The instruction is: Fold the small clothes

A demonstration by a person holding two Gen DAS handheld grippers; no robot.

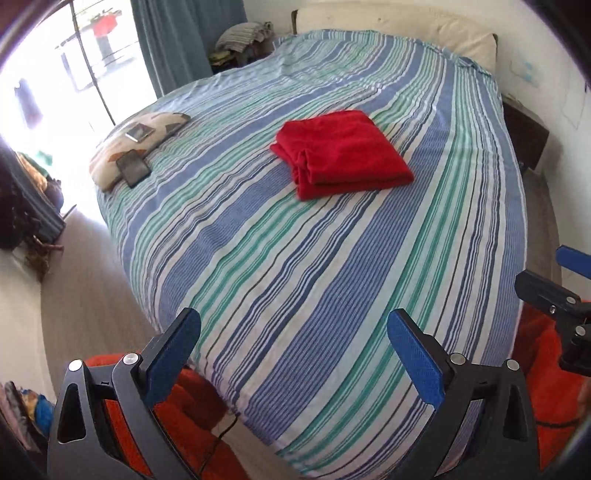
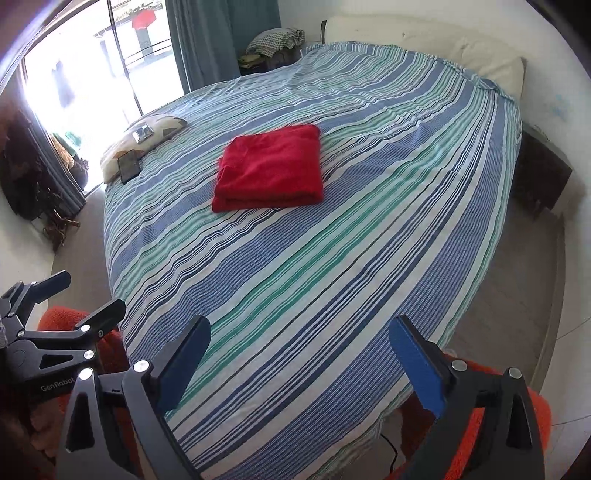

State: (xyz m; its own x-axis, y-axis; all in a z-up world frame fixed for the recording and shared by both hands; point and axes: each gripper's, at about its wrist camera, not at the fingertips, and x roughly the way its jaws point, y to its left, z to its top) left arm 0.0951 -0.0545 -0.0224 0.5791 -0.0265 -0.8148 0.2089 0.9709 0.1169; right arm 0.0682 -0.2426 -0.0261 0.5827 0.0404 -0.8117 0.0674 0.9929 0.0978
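Red cloth [image 1: 341, 155] [image 2: 271, 168]: folded into a neat square, lying flat near the middle of the bed, with nothing touching it.
Bed [image 1: 295, 266] [image 2: 332, 258]: covered by a sheet with blue, green and white stripes.
Left gripper [image 1: 293, 354]: wide apart, holding nothing, up over the near edge of the bed, well away from the red cloth.
Right gripper [image 2: 301, 354]: wide apart too, holding nothing, also over the near edge of the bed, well away from the cloth.
Small pillow [image 1: 110, 162] [image 2: 155, 138]: on the left side of the bed, by the window.
Phone [image 1: 133, 168] [image 2: 129, 168]: dark, lying on the near end of the small pillow.
Big pillow [image 1: 406, 29] [image 2: 461, 48]: cream, at the far end of the bed by the wall.
Curtain [image 1: 173, 40] [image 2: 207, 40]: blue-green, hanging beside the bright window.
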